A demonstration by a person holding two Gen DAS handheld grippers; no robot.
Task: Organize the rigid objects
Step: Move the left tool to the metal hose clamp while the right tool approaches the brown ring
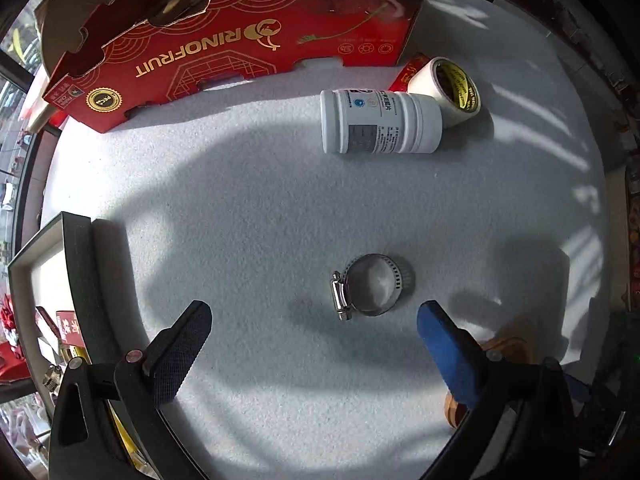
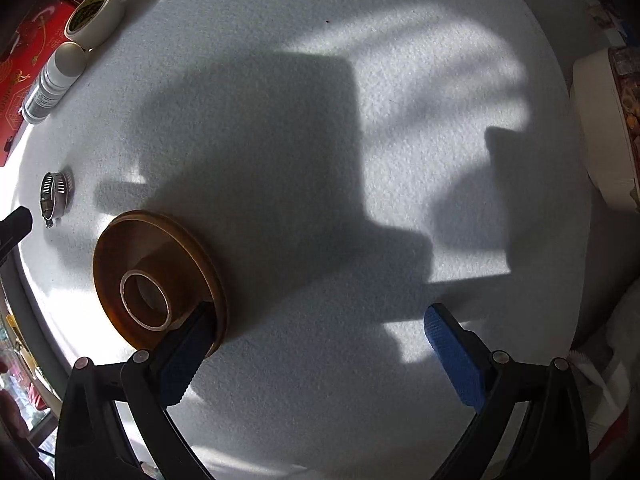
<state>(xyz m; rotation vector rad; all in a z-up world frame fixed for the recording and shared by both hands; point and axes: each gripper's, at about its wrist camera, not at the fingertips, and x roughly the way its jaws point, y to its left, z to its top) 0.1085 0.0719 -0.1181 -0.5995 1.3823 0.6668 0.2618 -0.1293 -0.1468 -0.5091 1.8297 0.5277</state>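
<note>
Left gripper [image 1: 314,322] spread wide over the white table [image 1: 248,200], hose clamp [image 1: 370,290] lying just ahead between its fingers, untouched. Right gripper [image 2: 320,326] also released, its left finger against the amber tape roll [image 2: 160,276]. Further out, a white bottle [image 1: 380,122] on its side touches a masking tape roll [image 1: 448,88], beside the red box [image 1: 224,48] reading RINOFRUT along the far edge.

Hose clamp [image 1: 370,289] mid-table; bottle [image 1: 380,121] beyond it, touching tape roll [image 1: 446,90]; box [image 1: 224,48] behind.
</note>
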